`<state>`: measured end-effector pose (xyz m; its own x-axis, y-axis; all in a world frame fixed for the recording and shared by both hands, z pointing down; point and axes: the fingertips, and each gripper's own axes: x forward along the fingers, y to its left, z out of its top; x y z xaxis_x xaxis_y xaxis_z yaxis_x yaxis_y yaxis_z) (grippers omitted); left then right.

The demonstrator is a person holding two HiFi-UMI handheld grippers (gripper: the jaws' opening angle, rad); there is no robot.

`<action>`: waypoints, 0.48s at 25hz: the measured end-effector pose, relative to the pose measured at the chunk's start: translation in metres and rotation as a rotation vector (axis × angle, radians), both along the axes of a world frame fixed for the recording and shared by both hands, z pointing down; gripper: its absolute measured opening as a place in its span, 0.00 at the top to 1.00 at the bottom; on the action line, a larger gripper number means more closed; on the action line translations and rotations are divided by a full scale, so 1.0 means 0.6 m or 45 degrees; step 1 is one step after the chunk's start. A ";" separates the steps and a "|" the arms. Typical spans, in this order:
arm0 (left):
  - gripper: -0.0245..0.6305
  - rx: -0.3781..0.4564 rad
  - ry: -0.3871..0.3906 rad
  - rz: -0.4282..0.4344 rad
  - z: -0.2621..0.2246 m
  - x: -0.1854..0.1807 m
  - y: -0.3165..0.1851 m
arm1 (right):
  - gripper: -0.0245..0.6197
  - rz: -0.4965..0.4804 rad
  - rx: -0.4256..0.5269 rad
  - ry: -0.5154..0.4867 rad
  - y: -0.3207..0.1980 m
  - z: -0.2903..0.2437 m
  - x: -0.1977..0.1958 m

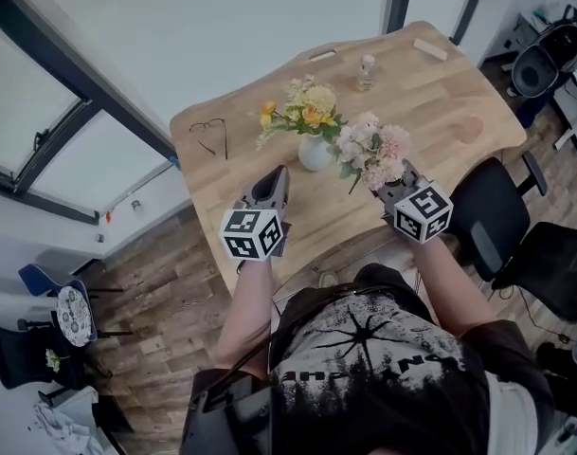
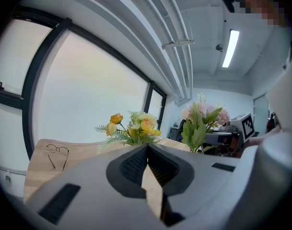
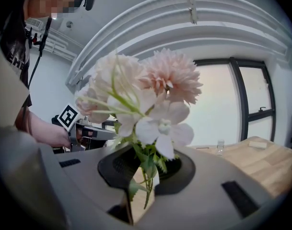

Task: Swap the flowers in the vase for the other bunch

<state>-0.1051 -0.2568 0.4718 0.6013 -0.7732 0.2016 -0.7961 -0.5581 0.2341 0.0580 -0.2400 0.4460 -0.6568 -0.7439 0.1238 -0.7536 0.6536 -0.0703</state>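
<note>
Pale wooden table [image 1: 440, 102] underneath; left gripper [image 2: 146, 152] with jaws pressed together on nothing, right gripper [image 3: 145, 171] clamped on the stems of the pink bunch [image 1: 371, 150], upright just right of the yellow bunch [image 1: 305, 110], that one standing in the small white vase [image 1: 314, 153] mid-table; spectacles [image 1: 210, 136] lying near the left edge.

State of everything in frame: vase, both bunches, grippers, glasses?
vase: upright on table, yellow flowers inside
yellow flowers: in vase, not yet removed
pink flowers: lifted, stems in right gripper
left gripper: shut, empty
right gripper: shut on pink flowers
glasses: lying on table
</note>
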 end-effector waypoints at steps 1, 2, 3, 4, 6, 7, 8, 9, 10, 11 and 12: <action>0.94 -0.001 -0.001 0.005 0.002 -0.001 -0.004 | 0.85 0.004 0.000 0.007 -0.002 0.001 -0.001; 0.94 -0.002 -0.001 0.009 0.005 -0.002 -0.008 | 0.85 0.010 -0.001 0.012 -0.004 0.003 0.000; 0.94 -0.004 0.001 0.012 0.007 -0.003 -0.010 | 0.85 0.016 -0.003 0.015 -0.005 0.006 0.001; 0.94 -0.005 0.005 0.014 0.010 -0.004 -0.013 | 0.85 0.023 -0.007 0.016 -0.006 0.009 0.004; 0.94 -0.004 0.016 0.016 0.012 -0.006 -0.021 | 0.85 0.034 -0.015 0.018 -0.010 0.013 0.009; 0.94 -0.002 0.022 0.016 0.012 -0.008 -0.025 | 0.85 0.037 -0.020 0.020 -0.014 0.014 0.010; 0.94 0.003 0.028 0.018 0.011 -0.010 -0.030 | 0.85 0.039 -0.025 0.023 -0.018 0.016 0.011; 0.94 0.011 0.035 0.022 0.009 -0.011 -0.034 | 0.85 0.039 -0.032 0.025 -0.022 0.018 0.012; 0.94 0.021 0.044 0.028 0.007 -0.012 -0.038 | 0.85 0.038 -0.039 0.028 -0.027 0.020 0.014; 0.94 0.032 0.051 0.033 0.003 -0.012 -0.043 | 0.85 0.037 -0.044 0.030 -0.032 0.022 0.015; 0.94 0.043 0.055 0.033 0.000 -0.014 -0.049 | 0.85 0.034 -0.047 0.031 -0.039 0.023 0.017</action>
<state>-0.1136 -0.2864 0.4716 0.6289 -0.7630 0.1491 -0.7707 -0.5866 0.2489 0.0680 -0.2632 0.4597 -0.6330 -0.7558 0.1674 -0.7726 0.6304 -0.0755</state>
